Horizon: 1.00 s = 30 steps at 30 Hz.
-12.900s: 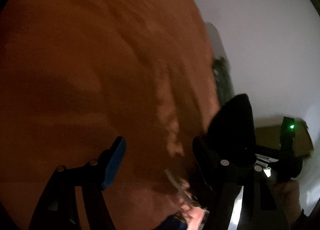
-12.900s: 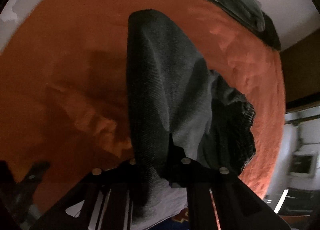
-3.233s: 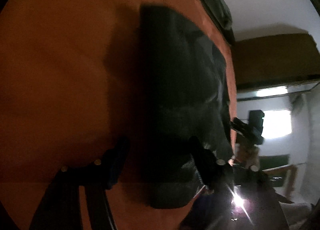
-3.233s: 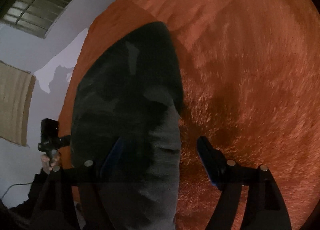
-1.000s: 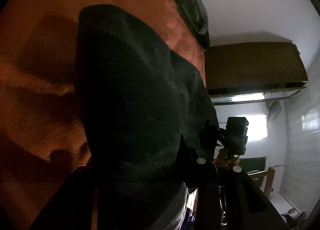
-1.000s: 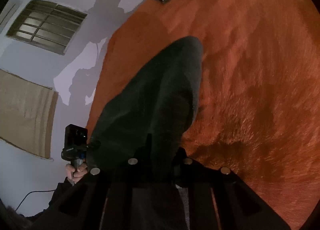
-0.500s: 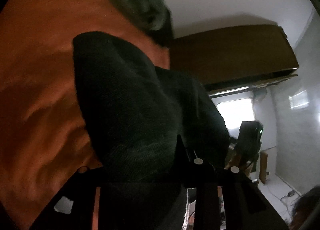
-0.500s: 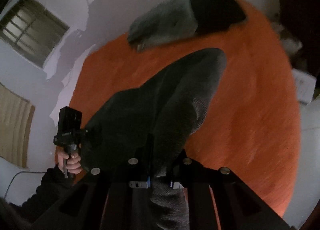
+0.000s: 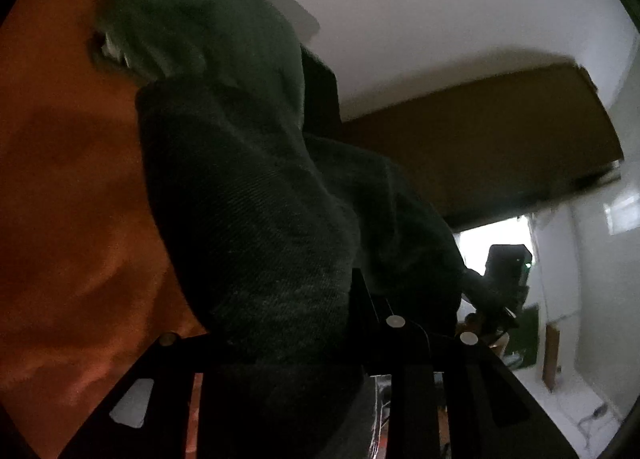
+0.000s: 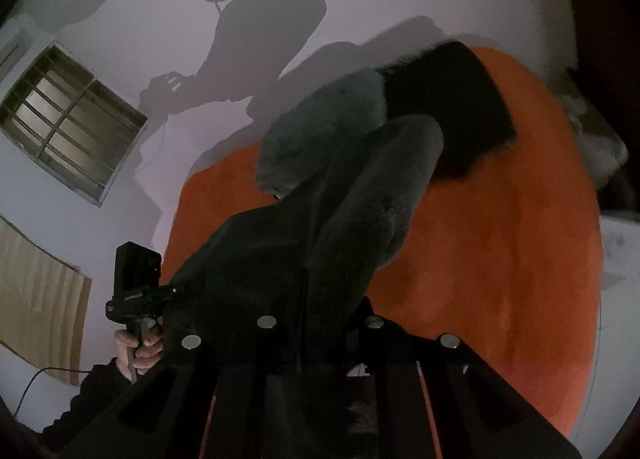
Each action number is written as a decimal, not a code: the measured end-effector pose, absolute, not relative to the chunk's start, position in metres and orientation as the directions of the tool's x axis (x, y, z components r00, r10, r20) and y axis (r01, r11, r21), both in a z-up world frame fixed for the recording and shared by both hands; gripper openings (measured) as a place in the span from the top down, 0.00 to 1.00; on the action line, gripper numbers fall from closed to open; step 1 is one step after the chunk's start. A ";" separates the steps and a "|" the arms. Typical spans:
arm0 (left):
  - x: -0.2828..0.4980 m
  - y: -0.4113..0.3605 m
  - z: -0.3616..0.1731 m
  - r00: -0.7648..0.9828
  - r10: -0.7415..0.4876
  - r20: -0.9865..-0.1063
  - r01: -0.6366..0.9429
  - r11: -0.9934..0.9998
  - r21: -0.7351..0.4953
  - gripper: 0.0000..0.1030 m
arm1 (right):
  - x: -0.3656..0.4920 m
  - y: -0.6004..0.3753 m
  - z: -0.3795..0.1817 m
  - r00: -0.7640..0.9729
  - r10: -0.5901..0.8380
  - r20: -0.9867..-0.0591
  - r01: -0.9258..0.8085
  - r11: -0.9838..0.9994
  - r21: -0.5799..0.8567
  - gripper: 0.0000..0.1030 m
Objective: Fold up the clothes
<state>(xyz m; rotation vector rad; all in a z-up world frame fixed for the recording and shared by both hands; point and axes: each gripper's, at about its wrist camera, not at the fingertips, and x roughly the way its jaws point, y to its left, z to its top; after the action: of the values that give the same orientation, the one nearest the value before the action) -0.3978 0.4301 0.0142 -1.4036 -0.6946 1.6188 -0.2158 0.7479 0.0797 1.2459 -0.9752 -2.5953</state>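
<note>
- The left gripper (image 9: 280, 323) pinches a thick bunch of the dark garment (image 9: 256, 203). Its jaws have just been closing a little, with the cloth between them.
- The right gripper (image 10: 320, 323) is pressed almost together on another part of the same garment, which rises from between its fingers.
- The garment is held up in the air between the two grippers, above the orange blanket (image 10: 500, 251). It looks already folded, as a thick narrow bundle.
- A grey folded piece (image 10: 320, 131) and a black folded piece (image 10: 448, 99) lie at the far edge of the blanket, near the wall. I judge these are finished, and the held garment must still be put down, probably beside them.
- I can read no brand, label or writing; the pictures are dark and blurred.
</note>
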 end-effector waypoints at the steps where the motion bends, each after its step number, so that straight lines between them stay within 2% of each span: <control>1: -0.412 0.423 0.029 -0.007 0.867 -0.498 -0.241 -0.485 -0.841 0.70 | -0.231 0.745 0.091 -0.660 -0.355 -0.662 -0.173 -0.785 0.595 0.90; 7: -0.474 0.398 0.131 -0.052 0.855 -0.516 -0.268 -0.510 -0.817 0.71 | -0.302 0.739 0.176 -0.681 -0.345 -0.646 -0.191 -0.768 0.611 0.90; 12: -0.513 0.384 0.180 -0.059 0.851 -0.521 -0.259 -0.517 -0.816 0.70 | -0.337 0.741 0.223 -0.718 -0.331 -0.612 -0.197 -0.747 0.635 0.90; 14: -0.531 0.383 0.190 -0.051 0.840 -0.541 -0.268 -0.533 -0.803 0.70 | -0.354 0.744 0.225 -0.717 -0.336 -0.611 -0.220 -0.722 0.656 0.90; 18: -0.584 0.391 0.182 0.034 0.828 -0.560 -0.329 -0.519 -0.788 0.71 | -0.394 0.753 0.220 -0.701 -0.329 -0.633 -0.260 -0.708 0.656 0.90; 25: -0.673 0.400 0.134 0.080 0.849 -0.522 -0.321 -0.474 -0.820 0.71 | -0.479 0.780 0.194 -0.709 -0.307 -0.635 -0.250 -0.732 0.634 0.90; 30: -0.713 0.399 0.093 0.019 0.828 -0.560 -0.470 -0.487 -0.736 0.70 | -0.522 0.800 0.126 -0.736 -0.326 -0.593 -0.191 -0.740 0.645 0.90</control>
<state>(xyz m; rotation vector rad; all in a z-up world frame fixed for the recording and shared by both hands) -0.7130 0.3986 0.0927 -1.2962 -0.4123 1.6597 -0.5220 0.7997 0.1255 1.1066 -1.0991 -2.6364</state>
